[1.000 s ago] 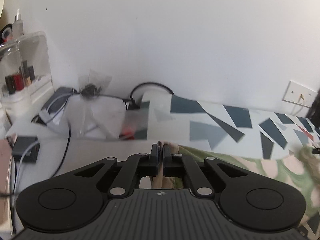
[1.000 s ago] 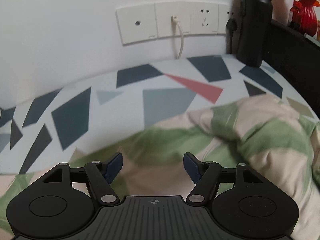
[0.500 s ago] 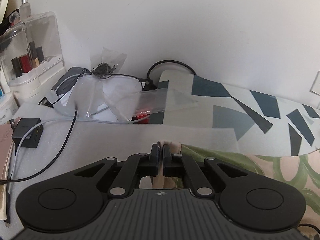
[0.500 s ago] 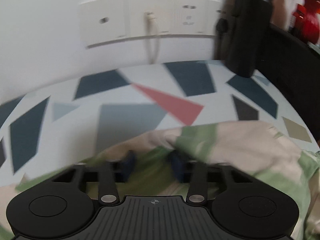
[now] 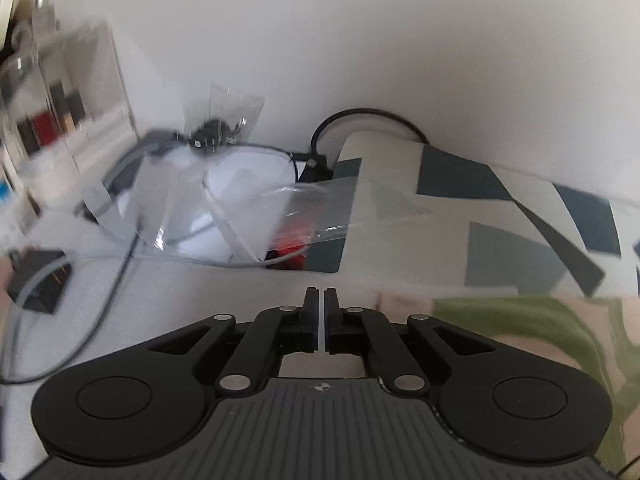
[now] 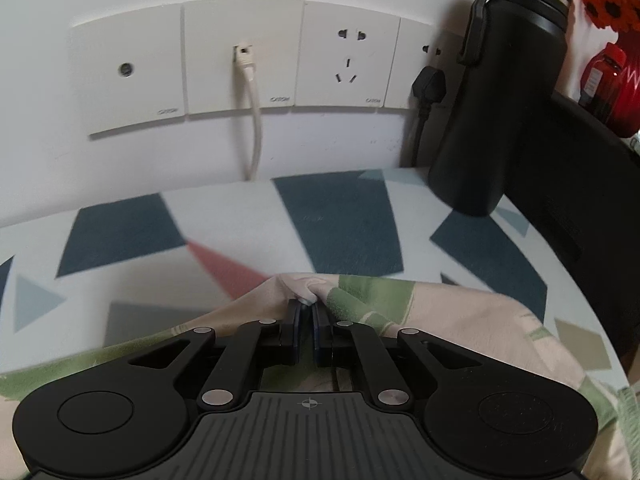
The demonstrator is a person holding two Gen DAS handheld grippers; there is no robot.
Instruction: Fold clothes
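Two grippers closed: right gripper (image 6: 306,312) pinches the garment (image 6: 460,320) corner dead ahead, left gripper (image 5: 322,300) looks empty, cloth lying to its right.

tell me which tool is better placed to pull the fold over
Right: the right tool is pinched on the garment at a bunched edge; the left tool is shut, no cloth visible between its tips.
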